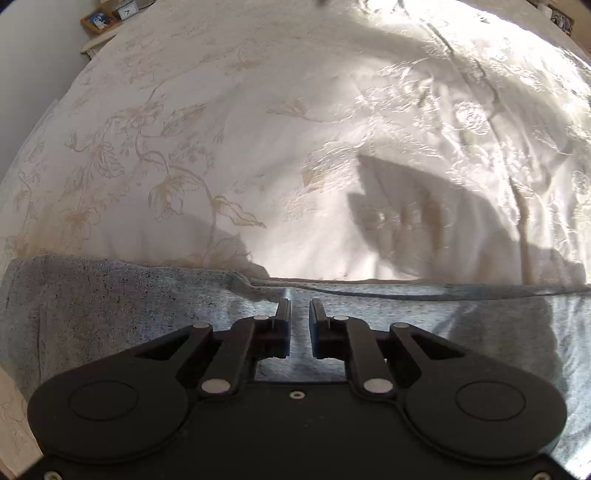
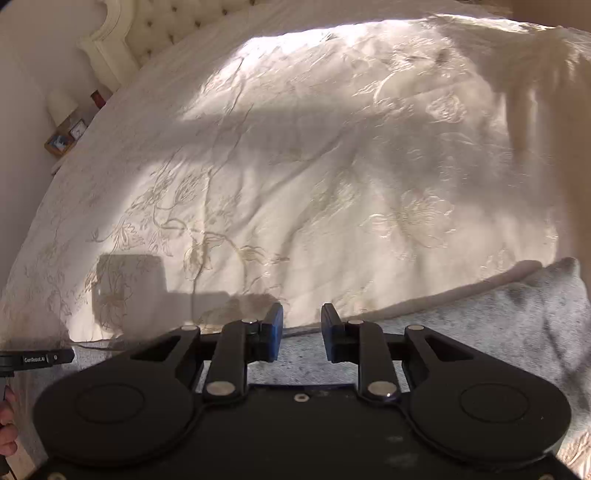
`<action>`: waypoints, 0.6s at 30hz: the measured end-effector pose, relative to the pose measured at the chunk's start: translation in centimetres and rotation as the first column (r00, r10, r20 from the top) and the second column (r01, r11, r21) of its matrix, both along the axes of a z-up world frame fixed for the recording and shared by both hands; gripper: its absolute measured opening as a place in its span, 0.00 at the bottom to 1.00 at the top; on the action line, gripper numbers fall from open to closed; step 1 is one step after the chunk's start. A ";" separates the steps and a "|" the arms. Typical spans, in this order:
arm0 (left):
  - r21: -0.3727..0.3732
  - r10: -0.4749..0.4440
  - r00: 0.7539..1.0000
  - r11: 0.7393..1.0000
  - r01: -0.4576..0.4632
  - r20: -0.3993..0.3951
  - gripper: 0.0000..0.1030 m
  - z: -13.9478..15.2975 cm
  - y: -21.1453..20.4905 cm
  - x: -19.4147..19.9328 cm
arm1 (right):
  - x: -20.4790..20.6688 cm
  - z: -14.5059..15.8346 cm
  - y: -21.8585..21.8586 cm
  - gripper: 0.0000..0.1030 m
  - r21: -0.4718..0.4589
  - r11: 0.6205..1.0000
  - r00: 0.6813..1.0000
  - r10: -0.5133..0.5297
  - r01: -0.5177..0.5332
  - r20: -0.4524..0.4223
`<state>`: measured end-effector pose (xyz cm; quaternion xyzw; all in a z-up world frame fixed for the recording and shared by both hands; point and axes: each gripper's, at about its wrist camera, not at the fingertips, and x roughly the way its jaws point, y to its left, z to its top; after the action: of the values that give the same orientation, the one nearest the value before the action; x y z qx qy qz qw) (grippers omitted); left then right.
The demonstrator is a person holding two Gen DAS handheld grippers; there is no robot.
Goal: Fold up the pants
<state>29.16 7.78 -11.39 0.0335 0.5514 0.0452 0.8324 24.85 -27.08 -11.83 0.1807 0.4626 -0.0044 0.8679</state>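
Grey heathered pants [image 1: 110,302] lie flat along the near edge of a bed, their far edge running left to right. My left gripper [image 1: 299,306] hovers over the pants near that far edge, jaws slightly apart with nothing between them. In the right wrist view the pants [image 2: 517,317] stretch to the right, ending in a raised end at the far right. My right gripper [image 2: 302,317] is open and empty, its tips just over the pants' far edge.
A cream floral-embroidered bedspread [image 1: 258,147] covers the bed beyond the pants, partly in sunlight. A tufted headboard [image 2: 162,22] and a nightstand with a lamp and frames [image 2: 66,129] stand far left. The other gripper's body [image 2: 33,360] and a hand show at the left edge.
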 end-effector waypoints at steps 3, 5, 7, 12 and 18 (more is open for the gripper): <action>-0.006 -0.083 0.996 0.997 0.083 0.017 0.20 1.2 -3.7 -1.2 | -2.7 0.4 -4.0 0.27 -0.067 0.995 0.997 -0.071 0.071 0.007; 0.003 -0.145 0.989 0.989 0.145 0.007 0.20 1.0 -6.5 -1.7 | -4.3 -0.3 -6.6 0.27 -0.151 0.985 0.996 -0.090 0.087 -0.017; 0.001 -0.186 0.982 0.982 0.186 -0.012 0.20 0.8 -8.8 -2.3 | -5.8 -1.8 -8.9 0.27 -0.208 0.971 0.987 -0.138 0.117 -0.086; -0.016 -0.233 0.970 0.972 0.233 -0.073 0.20 -0.3 -12.8 -3.1 | -9.8 -3.1 -12.6 0.22 -0.162 0.975 0.967 -0.182 0.153 -0.179; -0.030 -0.223 0.971 0.975 0.221 -0.091 0.20 0.2 -15.3 -3.5 | -7.5 0.4 -12.6 0.27 -0.142 0.979 0.989 -0.141 0.144 0.031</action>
<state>25.64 -7.49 -11.21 0.0889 0.5830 -0.0551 0.8057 17.40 -39.63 -11.42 0.1505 0.4378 -0.0981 0.8809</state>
